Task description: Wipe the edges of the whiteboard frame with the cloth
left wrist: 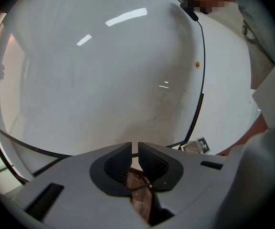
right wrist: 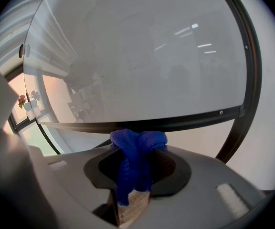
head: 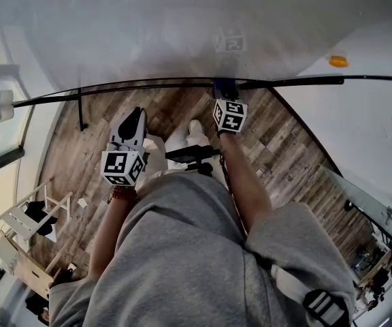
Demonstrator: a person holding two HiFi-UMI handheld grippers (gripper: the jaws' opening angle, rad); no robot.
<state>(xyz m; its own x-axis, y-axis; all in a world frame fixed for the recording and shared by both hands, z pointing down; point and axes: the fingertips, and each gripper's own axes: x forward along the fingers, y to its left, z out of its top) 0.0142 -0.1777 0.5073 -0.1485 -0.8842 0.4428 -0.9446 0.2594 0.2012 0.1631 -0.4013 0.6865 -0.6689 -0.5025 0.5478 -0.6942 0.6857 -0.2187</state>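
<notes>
The whiteboard (head: 182, 33) fills the top of the head view, with the bottom edge of its black frame (head: 148, 86) running across. My right gripper (head: 224, 88) is up against that edge, shut on a blue cloth (right wrist: 138, 147). In the right gripper view the bunched cloth touches the bottom frame bar (right wrist: 185, 119), near the right-hand corner. My left gripper (head: 136, 116) hangs lower and to the left, away from the frame. Its jaws (left wrist: 134, 149) are shut with nothing between them, and it faces the board (left wrist: 104, 80).
An orange spot (head: 338, 61) sits on the white wall right of the board. A black stand leg (head: 80, 107) drops from the frame at the left. Below are the wood floor (head: 284, 148), my white shoes (head: 196, 131) and a white rack (head: 33, 216) at the far left.
</notes>
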